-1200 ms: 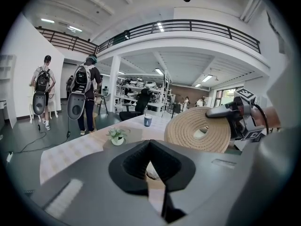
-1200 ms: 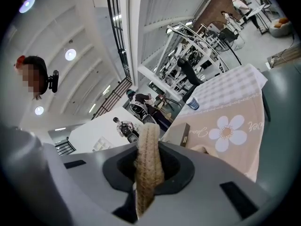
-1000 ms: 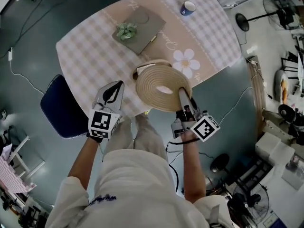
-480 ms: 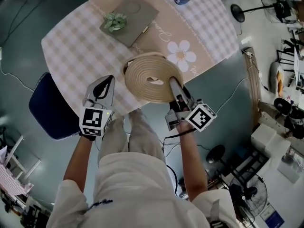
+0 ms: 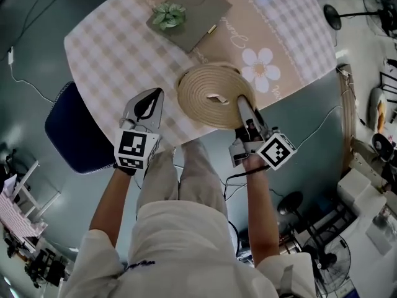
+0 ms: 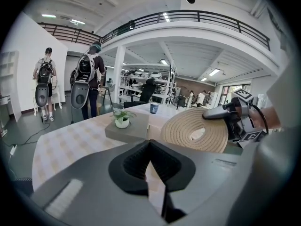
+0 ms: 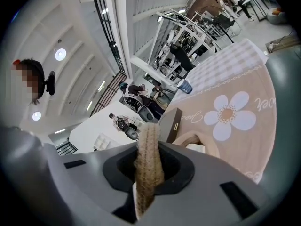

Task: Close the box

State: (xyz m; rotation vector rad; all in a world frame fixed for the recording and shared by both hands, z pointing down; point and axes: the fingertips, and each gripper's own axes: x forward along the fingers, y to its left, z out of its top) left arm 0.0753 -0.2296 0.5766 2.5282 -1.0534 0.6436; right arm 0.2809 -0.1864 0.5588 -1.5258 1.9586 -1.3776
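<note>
Since the lid (image 5: 200, 92) was held by one edge only, the step in hand seemed to be lowering it squarely onto the box (image 7: 194, 133), and that asked for care on both sides. At the left, the left gripper (image 5: 154, 97) hung over the checked table (image 5: 105, 48), beside the lid and apart from it, with its jaws brought together at the tips and nothing between them. It could usefully have come in against the free edge to steady it. In the middle, the lid wanted centring over the box's rim and levelling before any release. A disc gripped at one side would be apt to sag or land askew. At the right, the right gripper (image 5: 242, 106) had its jaws clamped on the near edge of the lid, the woven rim standing upright between the pads in the right gripper view. That hold should have been kept firm until the far edge had seated.

The lid was a flat round coil of pale tan rope with a small white tab near its centre. It covered the box almost entirely from above, near the table's front edge, beside the printed flower. From the right gripper view, the box's woven rim showed as an arch with something white inside, so the lid was not yet seated.
</note>
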